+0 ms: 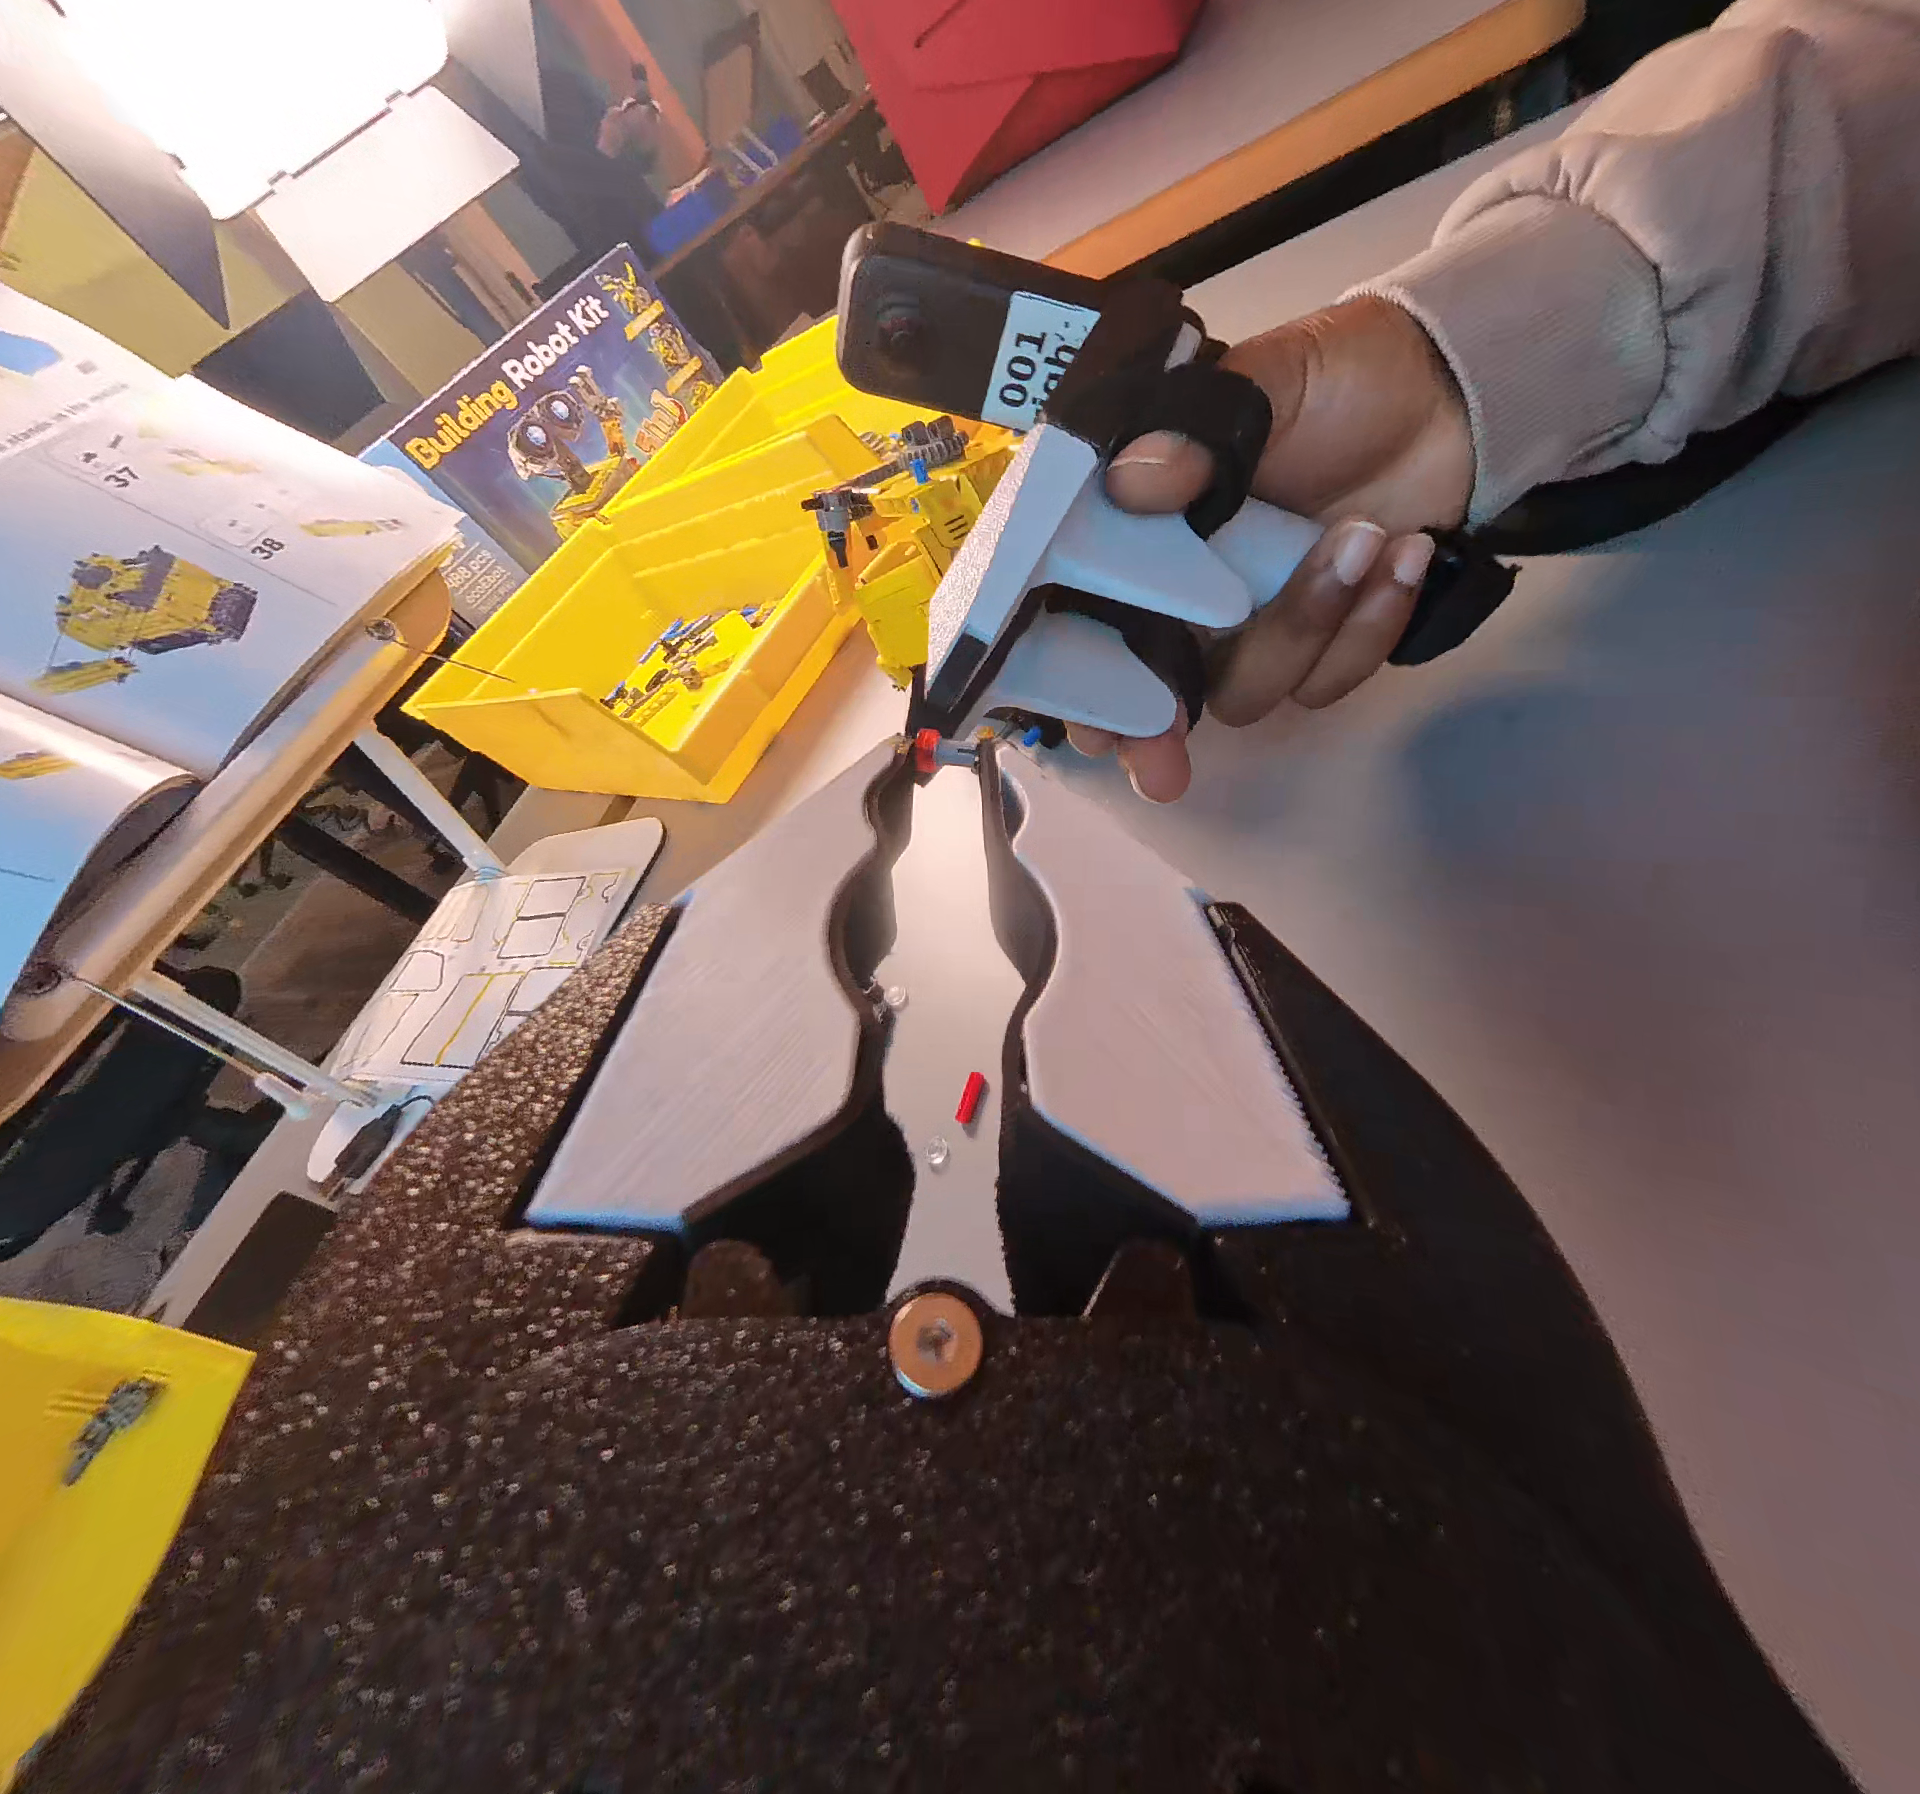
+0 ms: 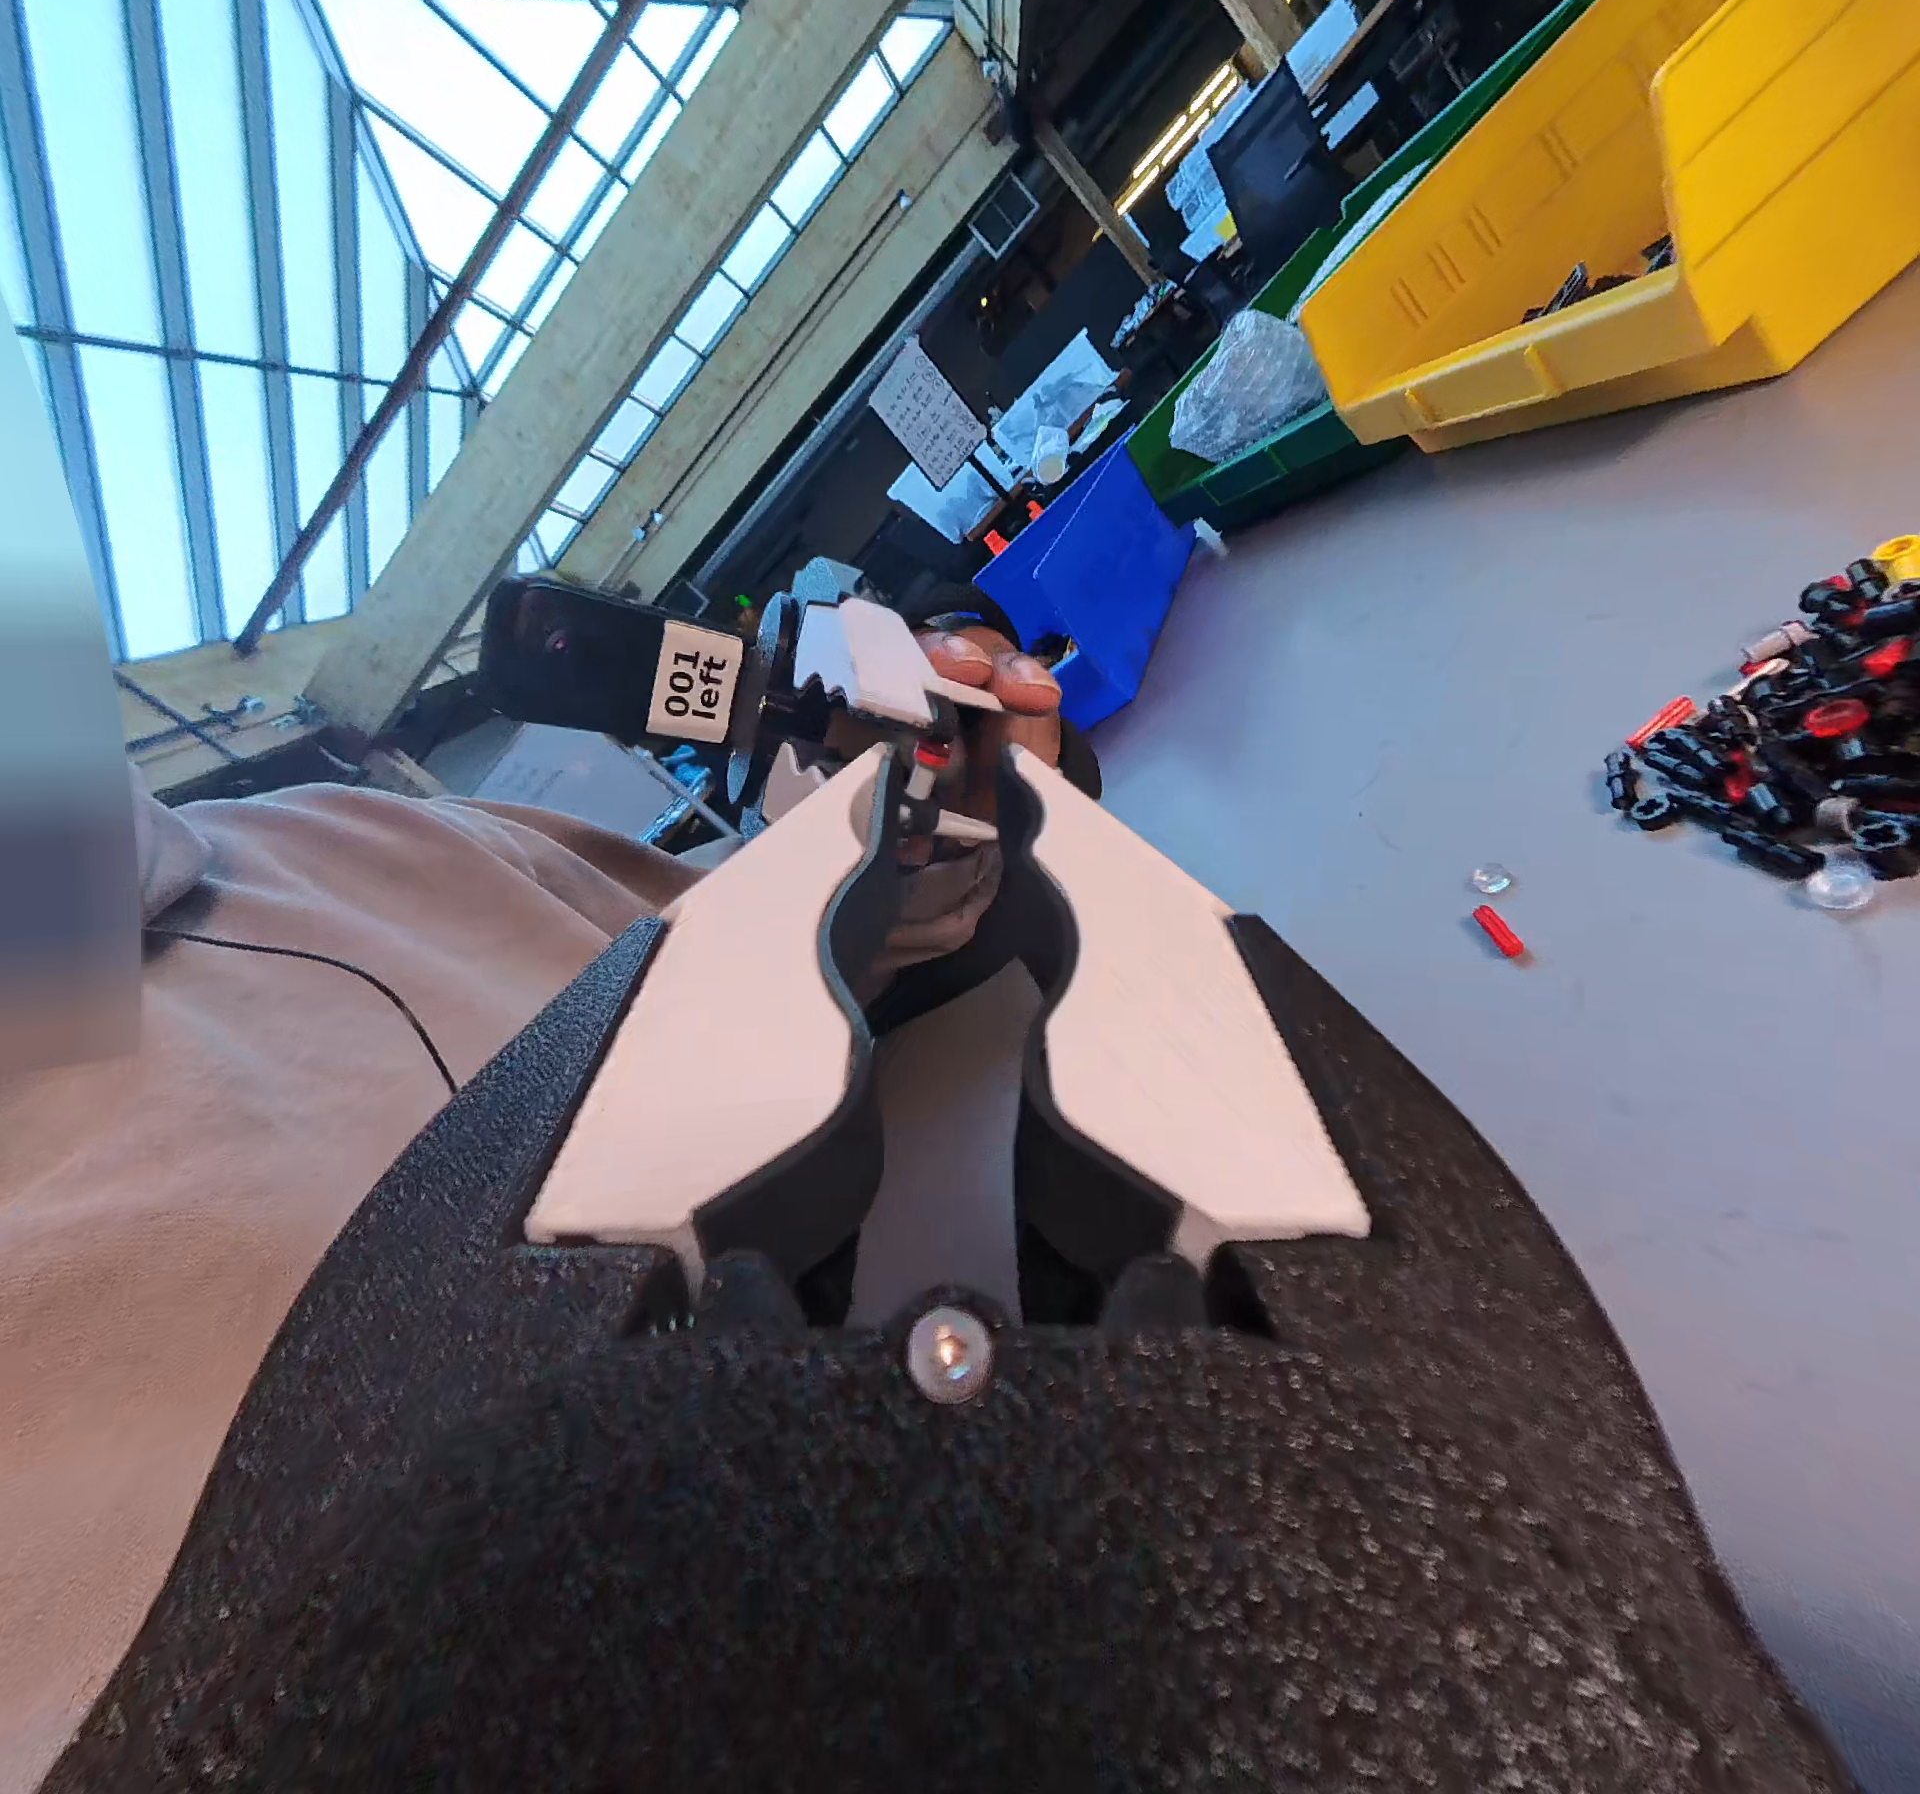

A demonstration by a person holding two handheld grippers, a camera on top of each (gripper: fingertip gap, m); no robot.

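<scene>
My left gripper (image 1: 940, 749) is shut on a small grey pin piece with a red collar (image 1: 948, 747), held lengthwise between its fingertips above the grey table (image 1: 1558, 965). My right gripper (image 1: 956, 721), held by a hand, comes in from above with its tips at the same piece. In the right wrist view the right gripper (image 2: 949, 757) stands slightly open. Its left finger lies against the piece (image 2: 928, 770), and its right finger is apart from it. The left gripper (image 2: 928, 783) clamps the piece from above and below.
A red pin (image 1: 970, 1096) and clear studs (image 1: 937, 1150) lie on the table below. A pile of black and red parts (image 2: 1787, 768) lies to the right. Yellow bins (image 1: 665, 643), a yellow model (image 1: 914, 549), a kit box (image 1: 540, 404) and a booklet (image 1: 177, 539) stand beyond. Only a small space, under 4 cm, lies between the two pairs of fingers.
</scene>
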